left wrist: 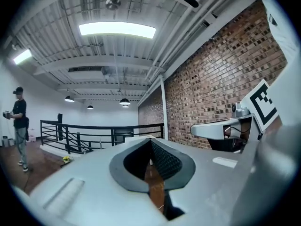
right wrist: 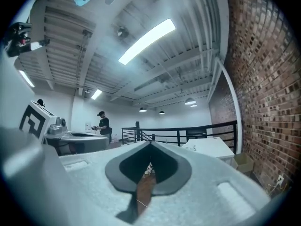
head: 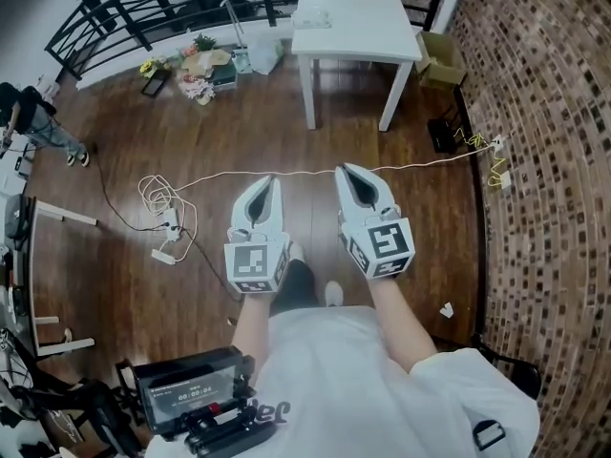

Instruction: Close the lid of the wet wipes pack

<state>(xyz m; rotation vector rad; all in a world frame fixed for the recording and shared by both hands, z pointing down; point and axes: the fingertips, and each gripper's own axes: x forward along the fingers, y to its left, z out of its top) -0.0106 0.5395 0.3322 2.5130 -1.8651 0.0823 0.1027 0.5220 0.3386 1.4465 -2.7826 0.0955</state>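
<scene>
Both grippers are held side by side at waist height over the dark wooden floor, pointing level toward a white table point(head: 353, 22) some way ahead. A small pale object point(head: 315, 17) lies on the table's far left part; it is too small to tell whether it is the wet wipes pack. My left gripper point(head: 275, 179) is shut with nothing in it, its tips meeting in the left gripper view point(left wrist: 151, 139). My right gripper point(head: 342, 170) is likewise shut and empty point(right wrist: 150, 144). Each gripper also shows at the side of the other's view.
A white cable point(head: 286, 173) runs across the floor just ahead of the grippers, with a power strip point(head: 167, 227) to the left. A brick wall point(head: 554, 160) stands on the right, with a cardboard box point(head: 439, 60) by the table. Behind are a black railing point(head: 143, 8) and flowers point(head: 196, 70). A person point(head: 38, 122) stands far left.
</scene>
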